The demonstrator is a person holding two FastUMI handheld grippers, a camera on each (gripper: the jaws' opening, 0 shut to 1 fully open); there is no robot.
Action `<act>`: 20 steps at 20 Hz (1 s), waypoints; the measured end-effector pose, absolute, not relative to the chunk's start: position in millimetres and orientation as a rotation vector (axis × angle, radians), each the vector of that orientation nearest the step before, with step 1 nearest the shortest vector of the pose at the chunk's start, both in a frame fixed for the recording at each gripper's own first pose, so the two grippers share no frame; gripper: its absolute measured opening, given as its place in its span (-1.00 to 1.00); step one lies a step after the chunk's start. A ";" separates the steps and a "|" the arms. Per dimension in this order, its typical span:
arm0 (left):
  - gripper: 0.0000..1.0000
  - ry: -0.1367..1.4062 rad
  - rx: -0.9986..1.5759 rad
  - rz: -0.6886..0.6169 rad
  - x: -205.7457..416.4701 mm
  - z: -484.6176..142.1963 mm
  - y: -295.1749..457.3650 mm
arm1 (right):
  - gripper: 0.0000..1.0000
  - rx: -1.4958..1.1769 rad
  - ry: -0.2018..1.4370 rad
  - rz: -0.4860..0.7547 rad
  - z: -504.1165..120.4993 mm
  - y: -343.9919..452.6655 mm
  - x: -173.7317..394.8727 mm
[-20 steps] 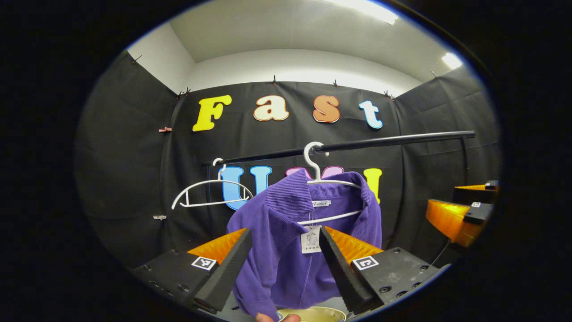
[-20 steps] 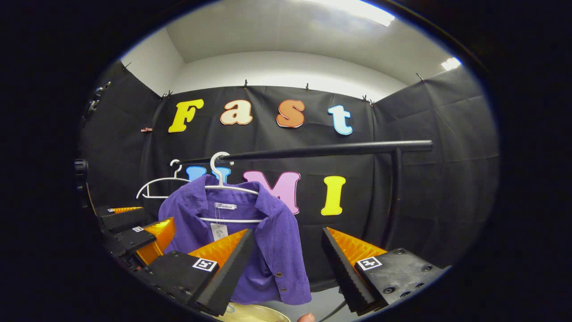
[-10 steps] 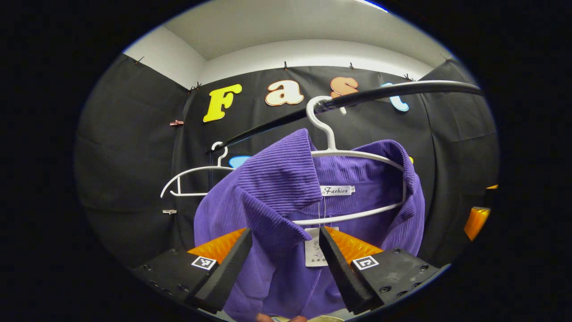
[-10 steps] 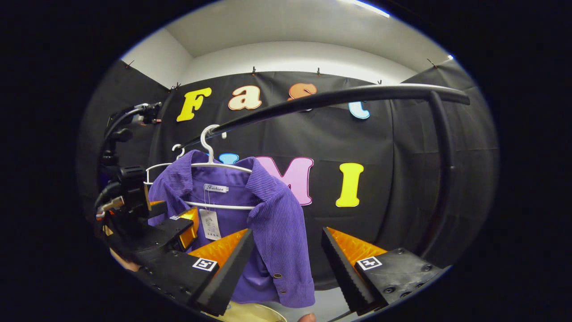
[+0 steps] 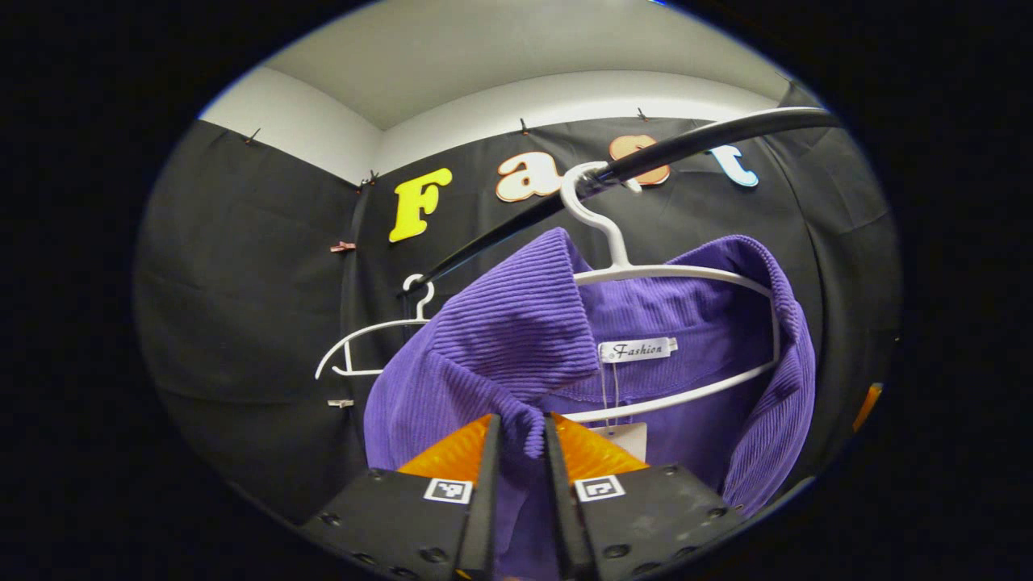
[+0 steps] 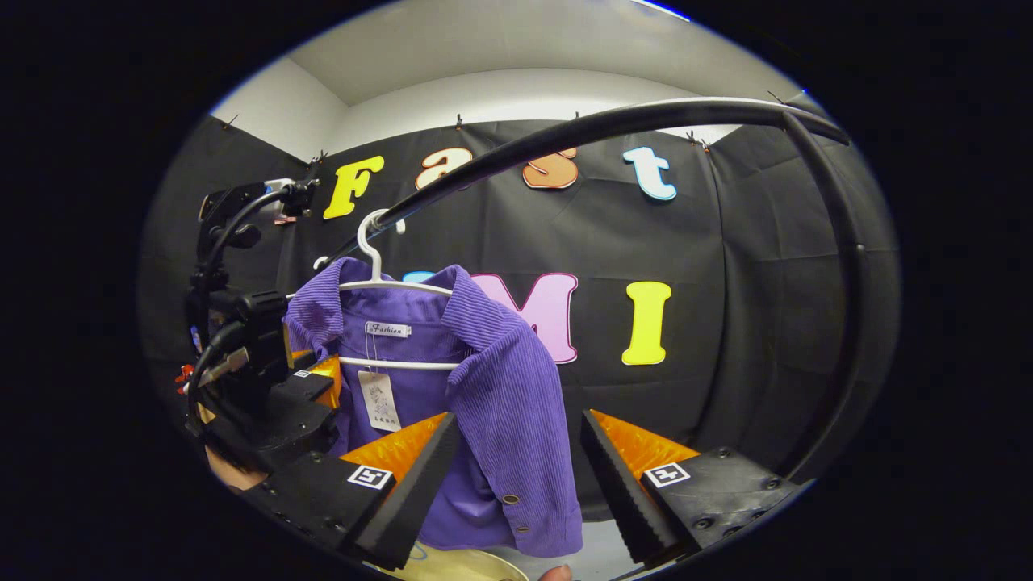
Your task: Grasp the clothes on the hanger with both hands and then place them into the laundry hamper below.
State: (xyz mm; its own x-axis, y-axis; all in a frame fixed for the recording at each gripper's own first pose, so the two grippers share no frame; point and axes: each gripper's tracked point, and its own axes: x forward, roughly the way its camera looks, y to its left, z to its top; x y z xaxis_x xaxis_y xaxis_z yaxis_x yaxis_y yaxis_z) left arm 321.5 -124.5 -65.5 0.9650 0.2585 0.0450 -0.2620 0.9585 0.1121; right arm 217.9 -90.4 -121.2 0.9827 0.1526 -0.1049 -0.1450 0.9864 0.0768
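Note:
A purple corduroy shirt [image 5: 516, 339] hangs on a white hanger [image 5: 621, 258] from the black rail [image 5: 686, 145]. My left gripper [image 5: 520, 484] is shut on the shirt's front edge just below the collar point, with purple cloth pinched between its fingers. In the right gripper view the same shirt [image 6: 500, 379] hangs left of centre, and my right gripper [image 6: 516, 484] stands open in front of its far shoulder and sleeve, apart from the cloth. The left gripper [image 6: 303, 395] shows there against the shirt's near side. A pale yellow hamper rim [image 6: 460, 565] peeks in below.
An empty white hanger [image 5: 371, 339] hangs farther along the rail. The rail's upright post [image 6: 839, 307] curves down on the right in the right gripper view. A cable and camera mount [image 6: 234, 218] rise above the left gripper.
My left gripper has moved in and shut on the shirt below the collar. The right gripper has edged slightly closer to the rail and stays open.

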 end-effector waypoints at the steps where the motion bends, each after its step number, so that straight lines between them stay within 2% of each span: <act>1: -0.27 -0.024 0.108 0.247 319.1 -67.7 -125.2 | 0.94 0.074 0.105 0.152 -120.6 -87.1 219.9; 3: -0.75 -0.022 0.090 0.208 314.3 -66.3 -126.5 | 0.94 0.073 0.087 0.160 -116.9 -77.0 225.9; 4: -0.85 -0.018 0.095 0.199 311.8 -65.4 -125.0 | 0.94 0.069 0.069 0.163 -113.5 -73.2 230.6; 8: -0.82 -0.005 0.114 0.151 300.3 -66.2 -119.9 | 0.94 0.051 0.030 0.179 -111.4 -52.5 255.5; 10: -0.91 0.000 0.104 0.128 293.4 -64.2 -117.5 | 0.94 0.080 0.017 0.174 -110.3 -45.4 269.6; 12: -0.89 0.009 0.092 0.111 289.9 -63.6 -116.8 | 0.97 0.116 0.002 0.172 -109.2 -34.6 282.0; 16: -0.88 0.023 0.092 0.107 285.0 -63.4 -110.8 | 0.99 0.132 0.027 0.115 -124.6 -25.7 304.6; 17: -0.90 0.028 0.089 0.105 284.3 -64.1 -110.9 | 0.87 0.133 0.033 0.084 -129.1 -29.3 310.1; 18: -0.90 0.029 0.086 0.107 284.0 -63.9 -110.1 | 0.65 0.134 0.038 0.049 -132.0 -33.8 314.8; 19: -0.89 0.028 0.085 0.110 282.8 -63.2 -108.3 | 0.56 0.139 0.039 0.025 -134.1 -39.0 319.1; 20: -0.90 0.025 0.087 0.112 282.1 -61.2 -107.3 | 0.22 0.140 0.046 0.016 -136.5 -42.6 320.7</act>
